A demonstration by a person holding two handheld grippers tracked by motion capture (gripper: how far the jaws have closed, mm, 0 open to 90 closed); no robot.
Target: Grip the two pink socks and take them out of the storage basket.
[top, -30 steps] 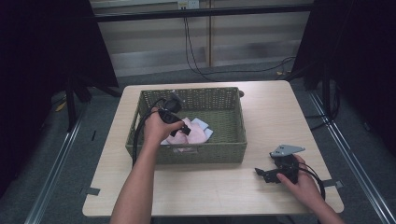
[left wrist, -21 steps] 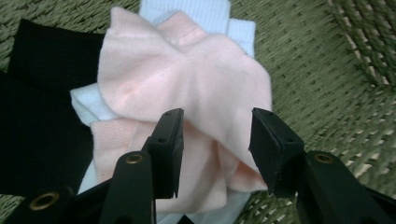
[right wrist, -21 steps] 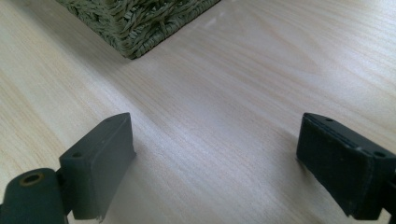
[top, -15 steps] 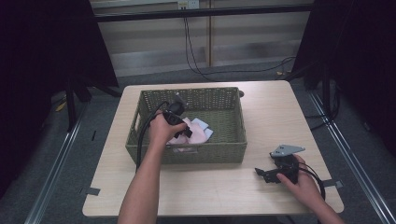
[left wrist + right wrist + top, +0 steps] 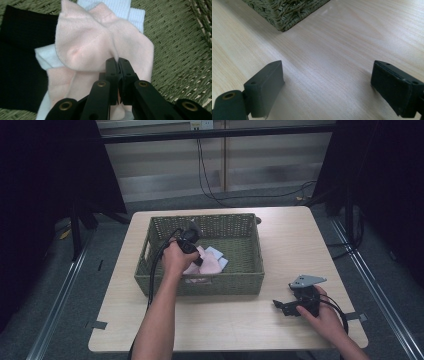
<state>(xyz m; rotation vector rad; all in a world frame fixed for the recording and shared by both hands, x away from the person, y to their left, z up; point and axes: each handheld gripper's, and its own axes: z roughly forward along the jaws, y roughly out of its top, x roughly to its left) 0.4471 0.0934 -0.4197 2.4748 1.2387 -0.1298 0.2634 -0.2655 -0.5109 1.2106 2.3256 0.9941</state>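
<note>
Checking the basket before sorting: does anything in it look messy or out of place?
Slightly: the socks lie in a loose overlapping heap in the woven basket, not paired. The left gripper has just closed on a fold of the pink sock on top. No damage shows.

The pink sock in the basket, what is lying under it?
Under the pink sock lie a white sock, a second pink one and a black cloth. Anything beneath its middle stays covered.

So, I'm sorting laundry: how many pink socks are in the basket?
2 that I can see: one pink sock on top, pinched by the left gripper, another pink sock beneath it. More may be hidden underneath.
</note>
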